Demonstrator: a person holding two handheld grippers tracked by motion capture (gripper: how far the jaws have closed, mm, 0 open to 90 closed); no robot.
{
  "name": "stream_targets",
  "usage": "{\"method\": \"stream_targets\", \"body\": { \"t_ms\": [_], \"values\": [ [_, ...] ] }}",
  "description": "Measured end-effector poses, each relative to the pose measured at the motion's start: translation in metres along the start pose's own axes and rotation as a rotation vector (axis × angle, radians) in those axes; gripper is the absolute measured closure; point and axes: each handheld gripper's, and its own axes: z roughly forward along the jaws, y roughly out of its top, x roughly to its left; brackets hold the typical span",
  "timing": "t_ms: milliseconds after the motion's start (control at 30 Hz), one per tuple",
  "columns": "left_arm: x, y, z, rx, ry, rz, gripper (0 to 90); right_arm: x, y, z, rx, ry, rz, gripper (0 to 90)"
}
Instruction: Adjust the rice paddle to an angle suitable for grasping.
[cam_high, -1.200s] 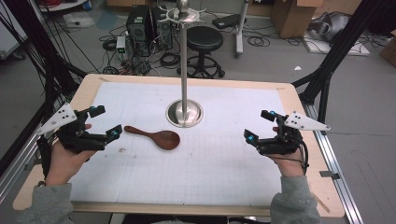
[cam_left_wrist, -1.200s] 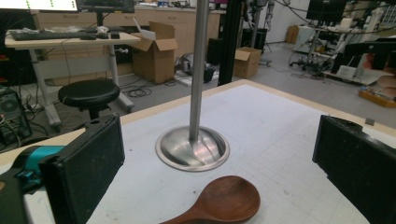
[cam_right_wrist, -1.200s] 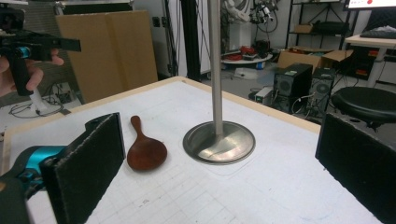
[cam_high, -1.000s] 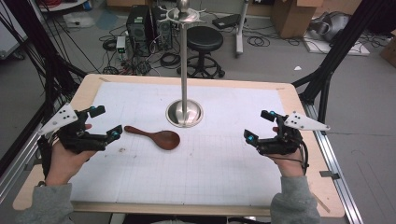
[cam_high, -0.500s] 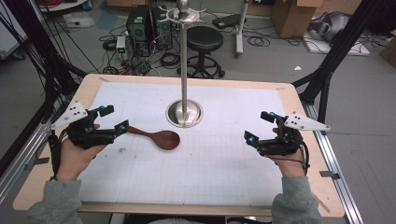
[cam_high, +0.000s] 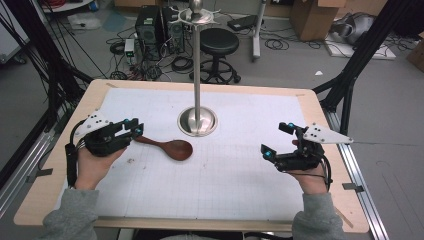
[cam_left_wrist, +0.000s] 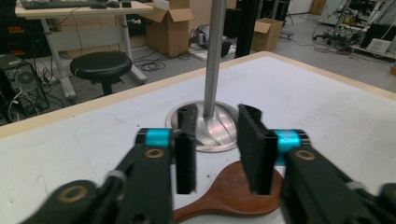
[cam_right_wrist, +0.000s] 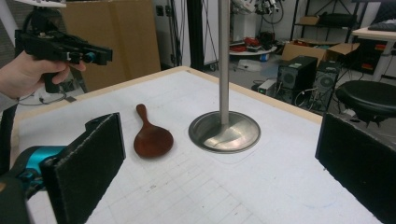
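Left gripper (cam_high: 134, 128) jaws, just narrowing, hover seemingly clear above the spoon (cam_high: 167, 147) handle; right gripper (cam_high: 275, 141) wide.

The spoon (cam_high: 169, 147) is seen as dark reddish-brown wood, smoothly polished with a soft sheen; the stand (cam_high: 197, 120) is made of bright metal, its round base mirror-glossy, its pole brushed; the table (cam_high: 320, 131) is edged in pale matt wood and covered by a white matt gridded sheet; the left gripper (cam_high: 134, 129) and right gripper (cam_high: 276, 139) are built of matt black plastic; rough black pads (cam_right_wrist: 95, 158) are noted.
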Motion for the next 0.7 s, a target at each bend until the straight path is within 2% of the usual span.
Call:
{"method": "stream_targets", "body": {
  "t_ms": [100, 233, 333, 500, 533, 700],
  "values": [
    [0.0, -0.001, 0.002, 0.014, 0.013, 0.013, 80.2, 0.0, 0.0, 0.001, 0.005, -0.006, -0.002, 0.1],
    [0.001, -0.003, 0.009, 0.051, 0.026, 0.024, 86.7, 0.0, 0.0, 0.0, -0.007, -0.016, -0.004, 0.1],
    [0.001, -0.005, 0.013, 0.069, 0.023, 0.04, 87.7, 0.0, 0.0, -0.001, 0.0, -0.009, 0.005, 0.1],
    [0.002, -0.007, 0.017, 0.08, 0.008, 0.032, 88.7, -0.001, -0.001, 0.002, 0.003, -0.002, 0.008, 0.1],
    [0.003, -0.008, 0.021, 0.101, 0.014, 0.033, 88.9, -0.001, -0.001, 0.002, 0.001, -0.001, 0.01, 0.1],
    [0.005, -0.009, 0.034, 0.127, -0.019, 0.0, 89.4, -0.001, 0.0, 0.003, 0.001, 0.018, 0.01, 0.1]
  ]
}}
